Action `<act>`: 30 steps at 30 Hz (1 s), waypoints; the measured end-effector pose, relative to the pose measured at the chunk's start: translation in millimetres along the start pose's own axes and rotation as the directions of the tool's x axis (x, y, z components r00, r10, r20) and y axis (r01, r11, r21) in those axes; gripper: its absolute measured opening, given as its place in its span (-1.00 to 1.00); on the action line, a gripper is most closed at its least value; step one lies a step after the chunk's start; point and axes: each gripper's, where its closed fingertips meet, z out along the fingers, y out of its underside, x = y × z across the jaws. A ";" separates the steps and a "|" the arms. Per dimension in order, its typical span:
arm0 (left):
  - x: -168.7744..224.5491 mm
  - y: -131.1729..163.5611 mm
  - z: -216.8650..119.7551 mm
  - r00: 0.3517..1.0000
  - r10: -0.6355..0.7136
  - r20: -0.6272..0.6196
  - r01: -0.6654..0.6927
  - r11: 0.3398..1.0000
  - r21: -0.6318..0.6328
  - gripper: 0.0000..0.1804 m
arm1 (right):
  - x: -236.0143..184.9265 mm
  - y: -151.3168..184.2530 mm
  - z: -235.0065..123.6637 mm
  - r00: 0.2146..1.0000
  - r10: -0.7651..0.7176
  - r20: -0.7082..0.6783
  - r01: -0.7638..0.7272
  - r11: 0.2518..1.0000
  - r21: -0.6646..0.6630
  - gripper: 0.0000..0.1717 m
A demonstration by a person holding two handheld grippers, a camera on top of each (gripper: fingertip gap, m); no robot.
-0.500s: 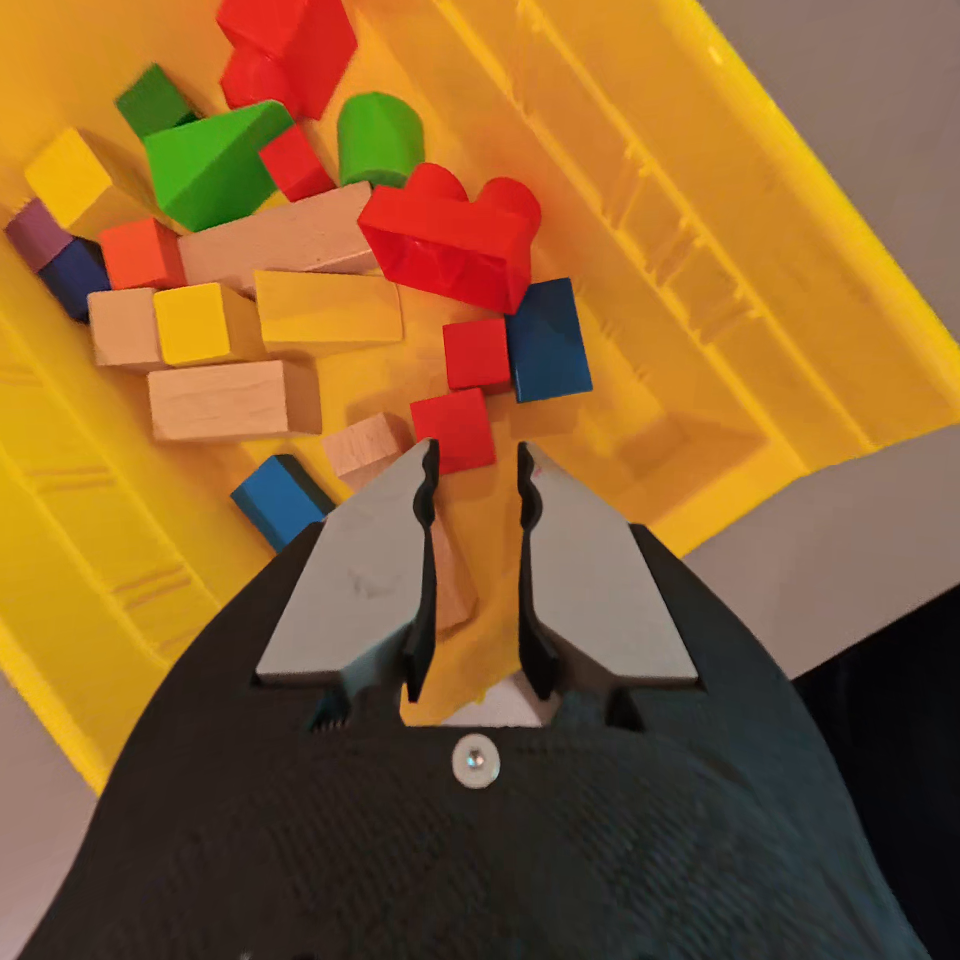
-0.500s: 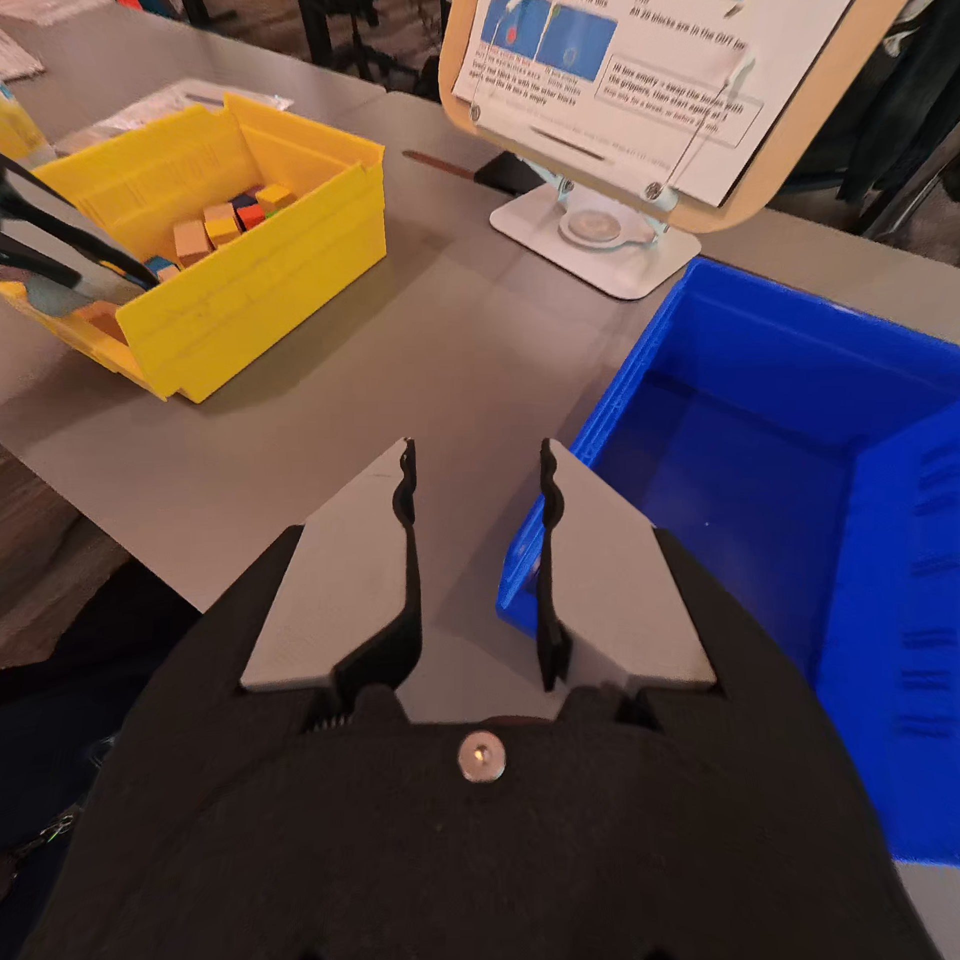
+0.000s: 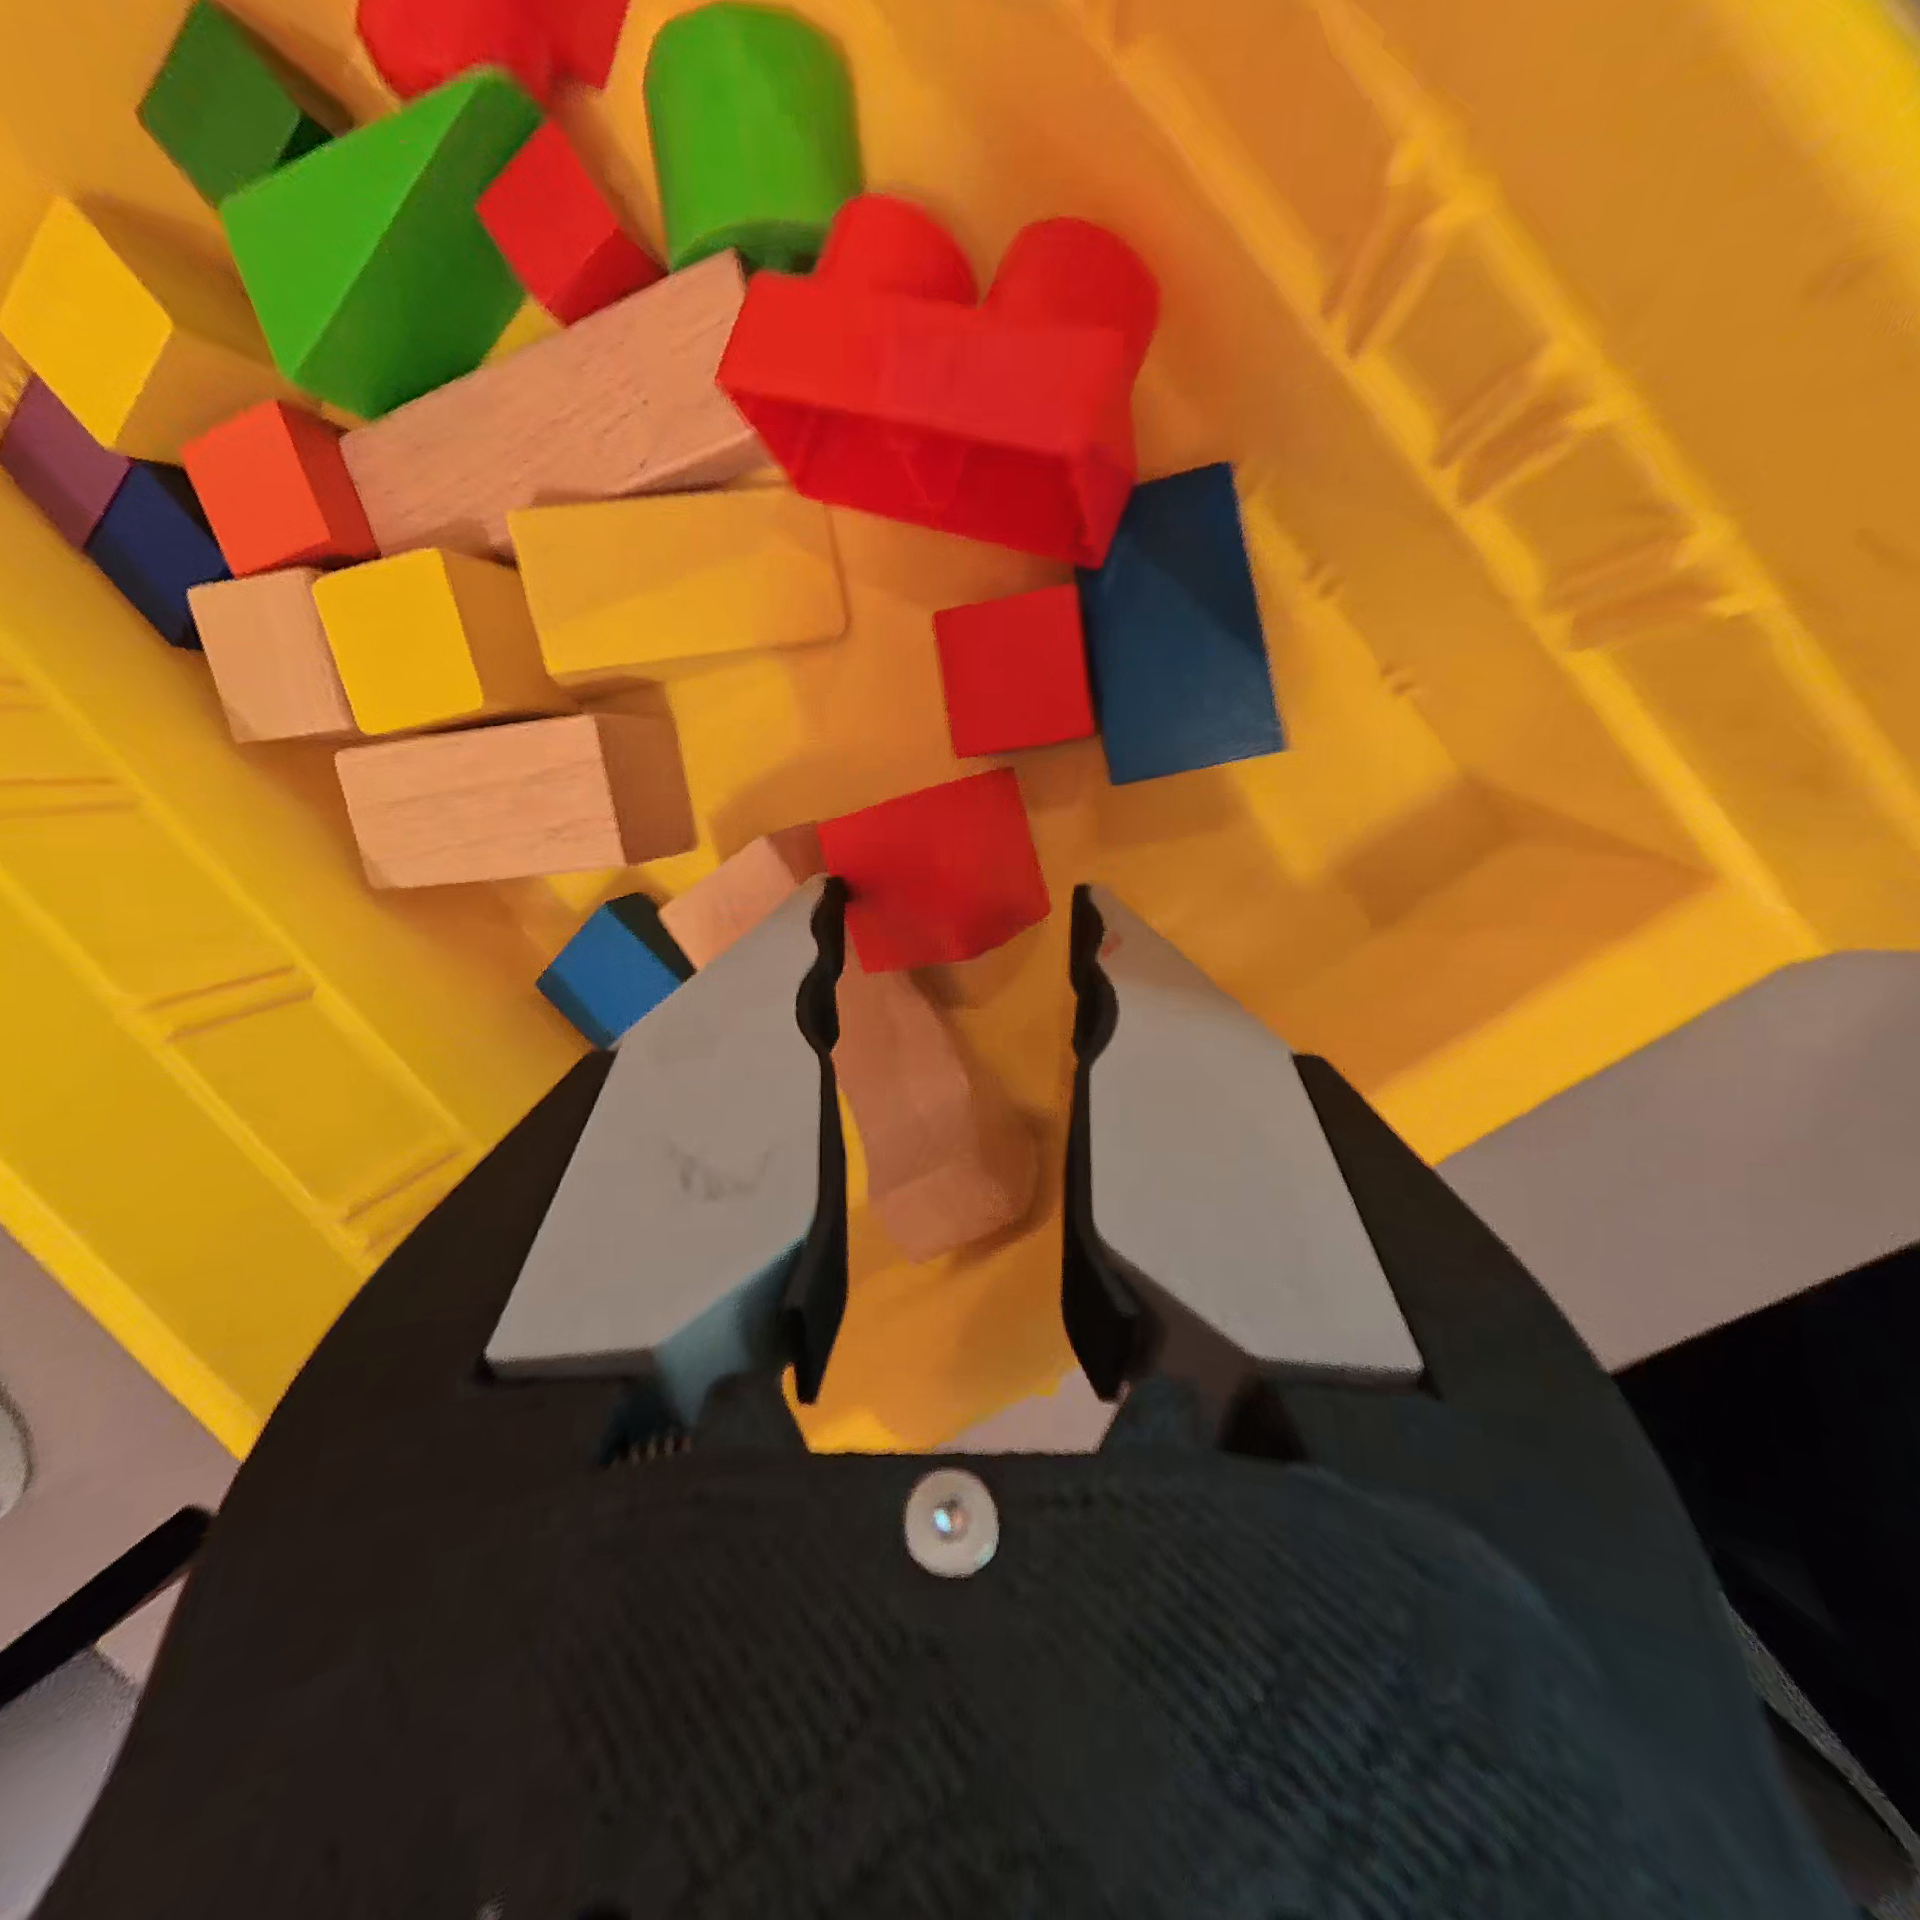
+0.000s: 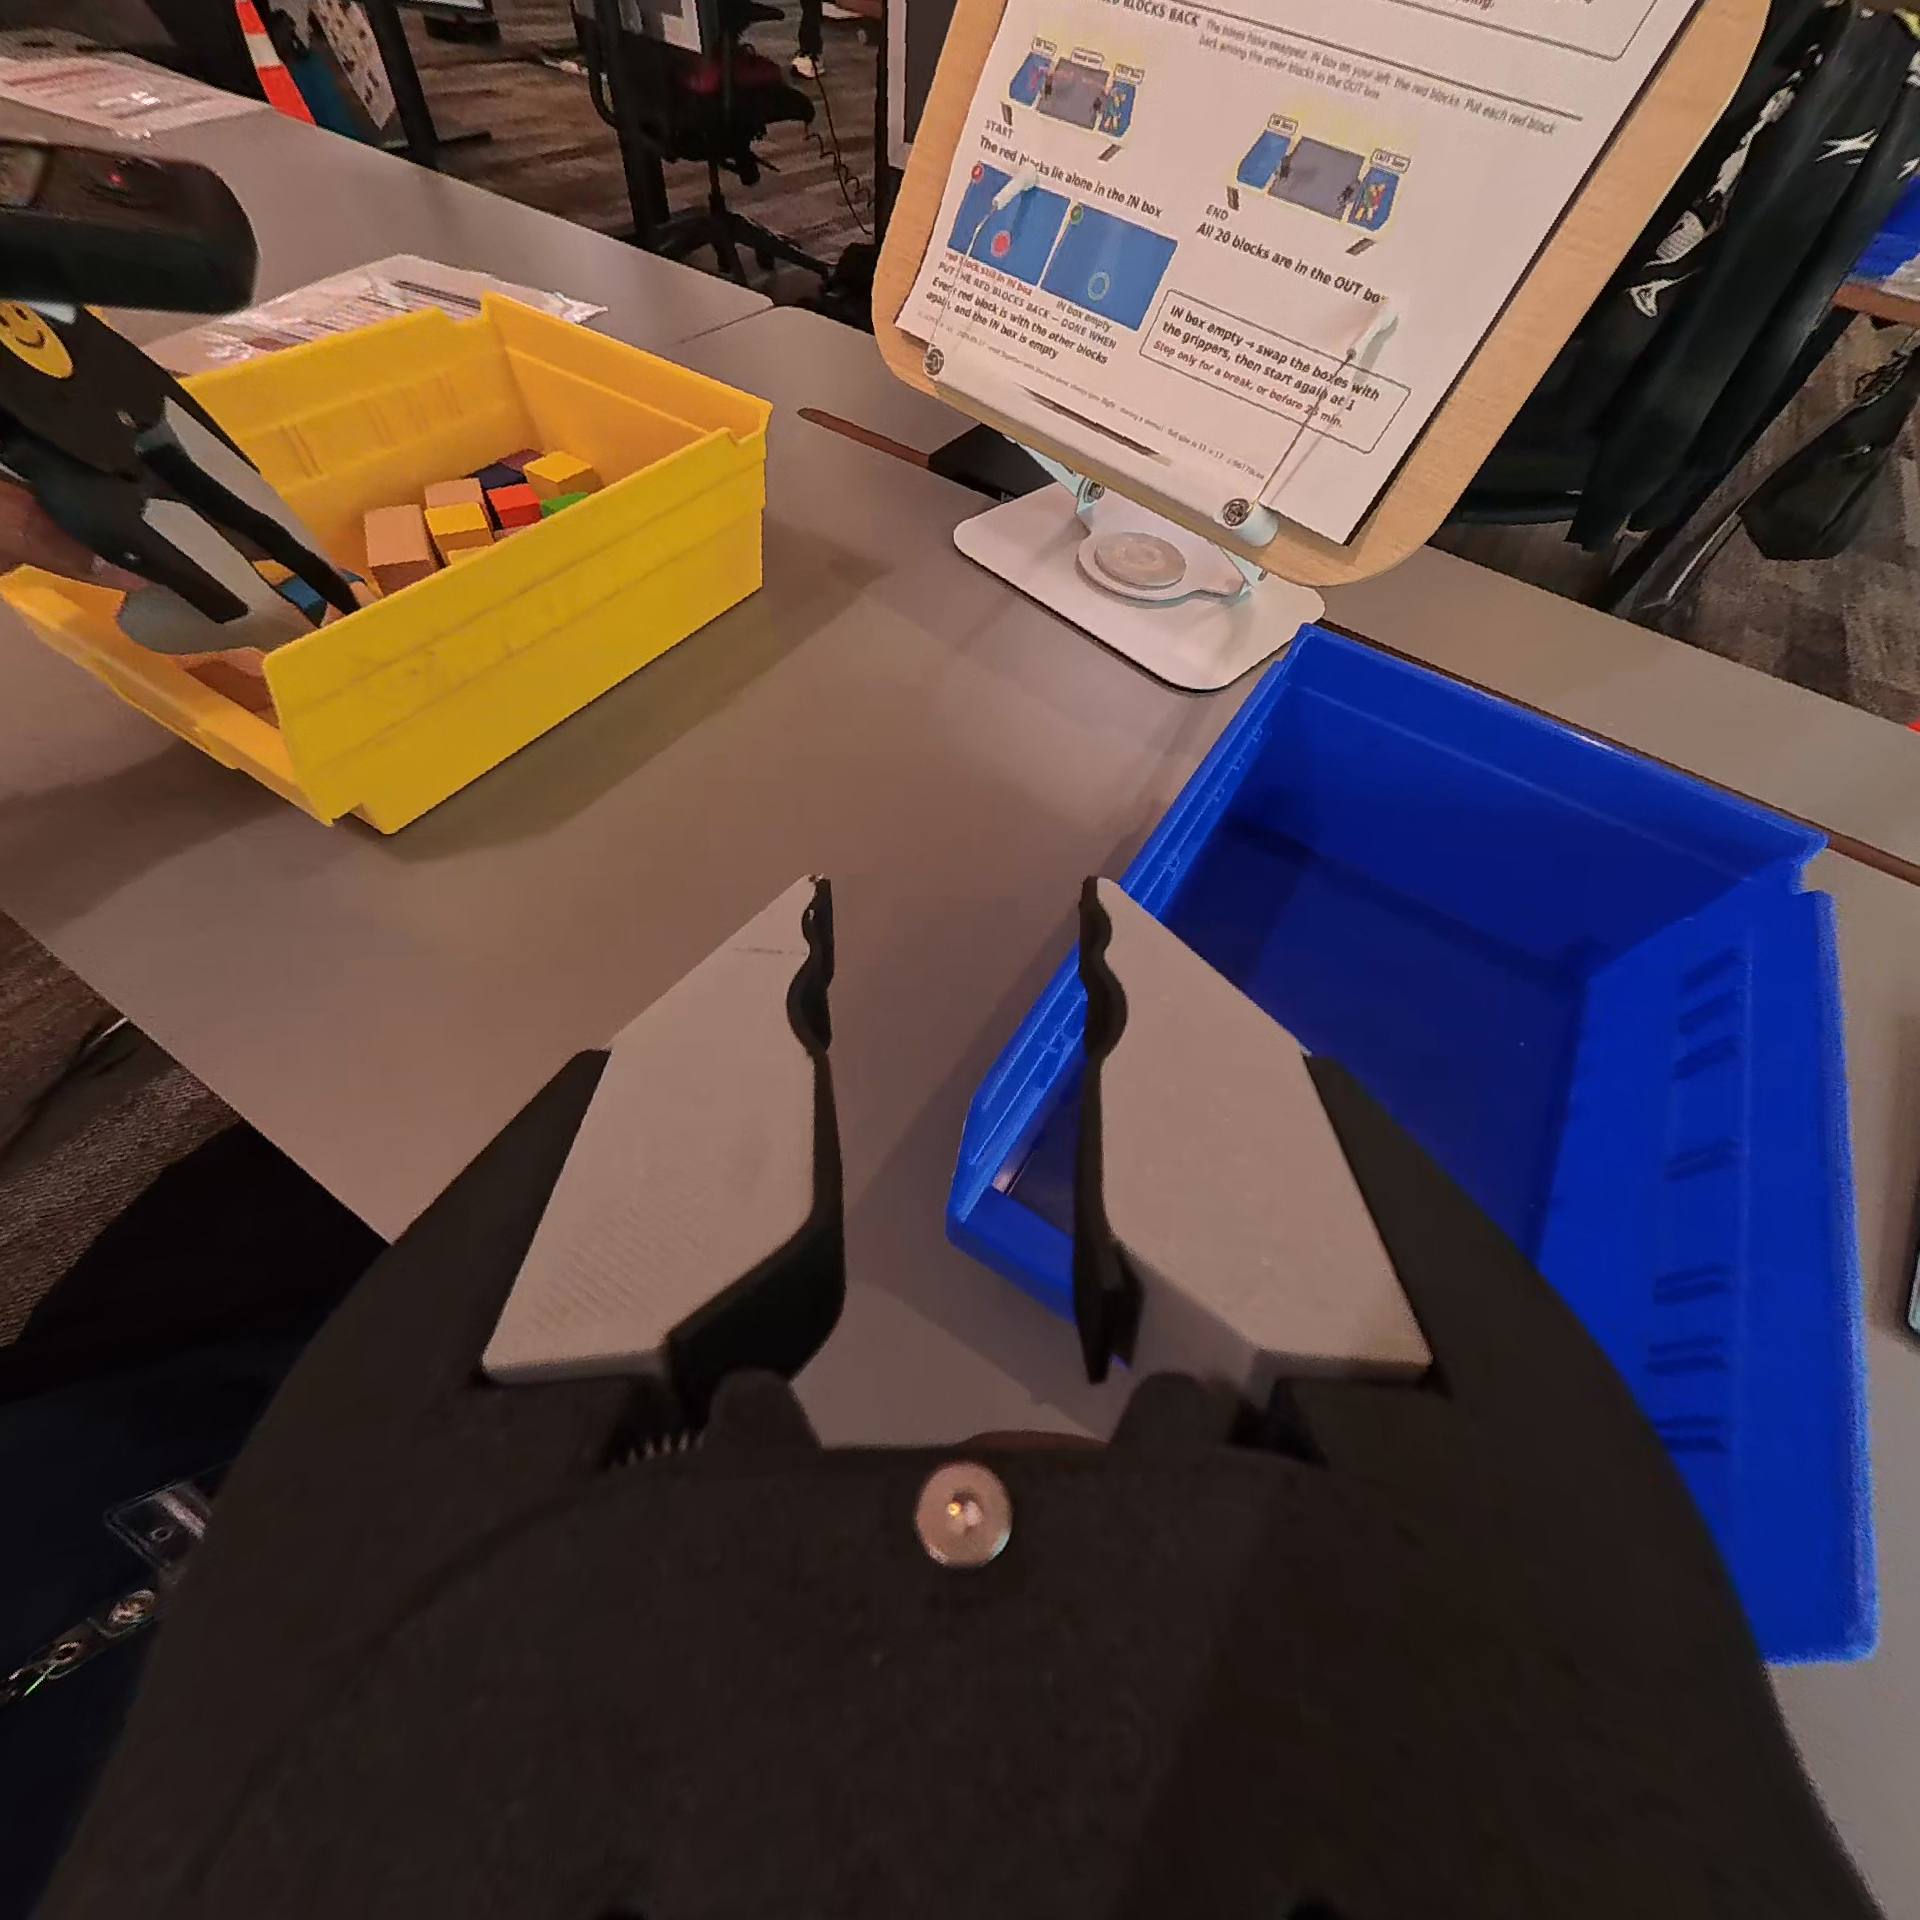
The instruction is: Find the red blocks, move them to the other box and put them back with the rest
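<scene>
red is showing at the tips of the left gripper point(image 3: 954, 904): a small red cube point(image 3: 930, 868) is lying on the floor of the yellow box point(image 3: 1455, 436), with the left fingertip touching its corner and the right fingertip standing clear of it, so the jaws are spread and nothing is being gripped. a plain wooden block point(image 3: 925, 1122) is lying between the fingers, lower down (the picture is blurred here). more red pieces are sitting among the mixed blocks in the same box: another red cube point(image 3: 1013, 670) pressed against a dark blue block point(image 3: 1179, 634), a big red studded brick point(image 3: 945, 395), and a red block point(image 3: 561, 234) wedged between a green wedge point(image 3: 374, 239) and a green cylinder point(image 3: 753, 135). the right gripper point(image 4: 951, 904) is hovering over the grey table point(image 4: 623, 883) with its jaws parted and bare, its right finger overlapping the near wall of the blue box point(image 4: 1714, 1195), which is showing only its bare floor. a stand with an instruction sheet point(image 4: 1247, 229) is sitting behind, between the two boxes.
</scene>
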 end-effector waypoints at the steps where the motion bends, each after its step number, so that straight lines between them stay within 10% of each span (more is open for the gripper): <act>1: -4.0 5.1 4.3 1.000 -0.001 0.018 0.001 0.999 -0.035 -0.52 | 0.0 -0.5 0.0 1.000 -0.003 -0.002 0.003 1.000 0.002 -0.48; 10: -0.7 2.1 16.4 0.998 0.052 0.027 -0.052 0.999 -0.005 -0.63 | -7.2 0.9 2.8 0.999 -0.050 -0.012 0.050 0.999 -0.014 -0.48; 20: -15.8 -28.8 -49.6 0.882 0.091 0.462 -0.265 0.907 0.326 -0.65 | -45.1 1.7 20.4 0.973 0.052 0.225 -0.055 0.998 0.004 -0.45; 30: 163.8 -77.3 -125.7 0.759 0.365 0.540 -0.651 0.437 0.620 -0.65 | -147.5 -8.5 15.1 0.758 0.128 0.640 -0.164 0.987 -0.004 -0.36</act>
